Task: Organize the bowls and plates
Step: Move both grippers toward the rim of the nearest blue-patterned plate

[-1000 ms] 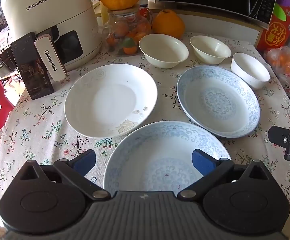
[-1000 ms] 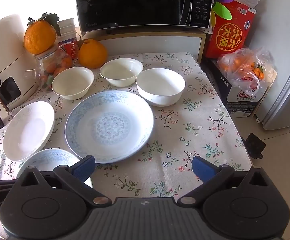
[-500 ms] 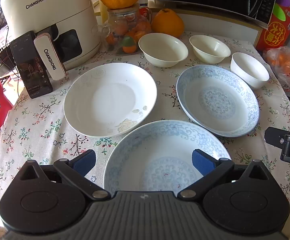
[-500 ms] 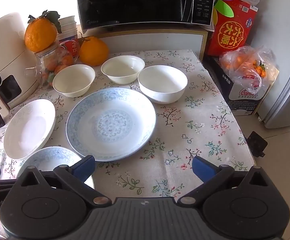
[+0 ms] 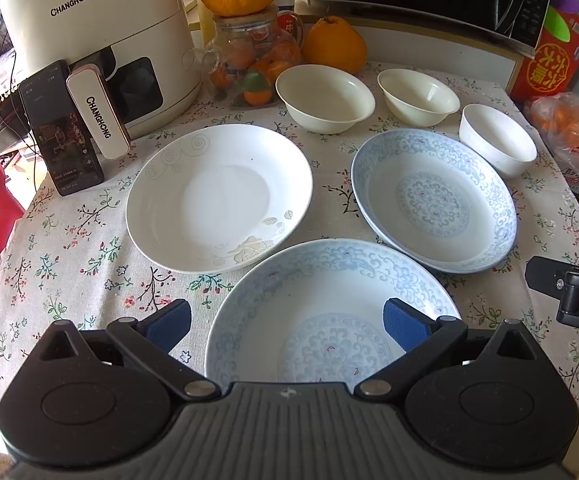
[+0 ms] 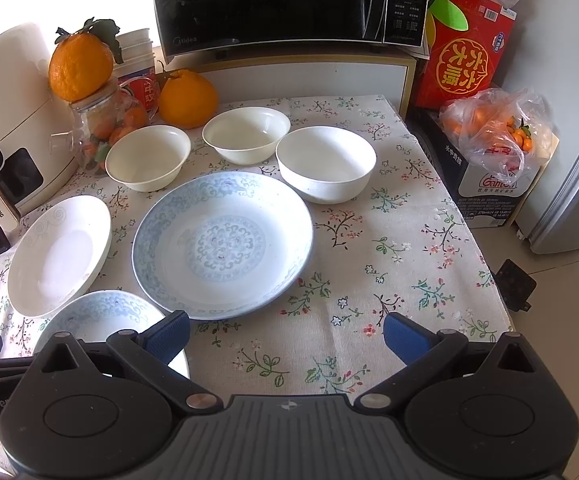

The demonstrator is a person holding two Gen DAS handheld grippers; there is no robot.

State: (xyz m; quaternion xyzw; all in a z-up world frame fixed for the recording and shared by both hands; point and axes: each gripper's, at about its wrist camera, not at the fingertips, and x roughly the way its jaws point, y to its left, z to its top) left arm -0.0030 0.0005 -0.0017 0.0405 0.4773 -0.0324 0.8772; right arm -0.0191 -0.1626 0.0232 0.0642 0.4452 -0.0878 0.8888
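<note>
Nothing stacked yet: three plates and three bowls lie separate on the floral tablecloth. Left gripper hovers spread wide over the near blue plate, lower centre; best to pinch its rim squarely. Right gripper, jaws apart and empty, hangs low beside the far blue plate, mid-frame.

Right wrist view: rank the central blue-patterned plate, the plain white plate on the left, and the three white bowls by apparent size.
1. Central blue-patterned plate: clearly largest.
2. Plain white plate: seen at an angle near the fisheye edge, so roughly judged.
3. Right white bowl.
4. Left cream bowl and back cream bowl: look alike; distance makes ranking unsure.
</note>
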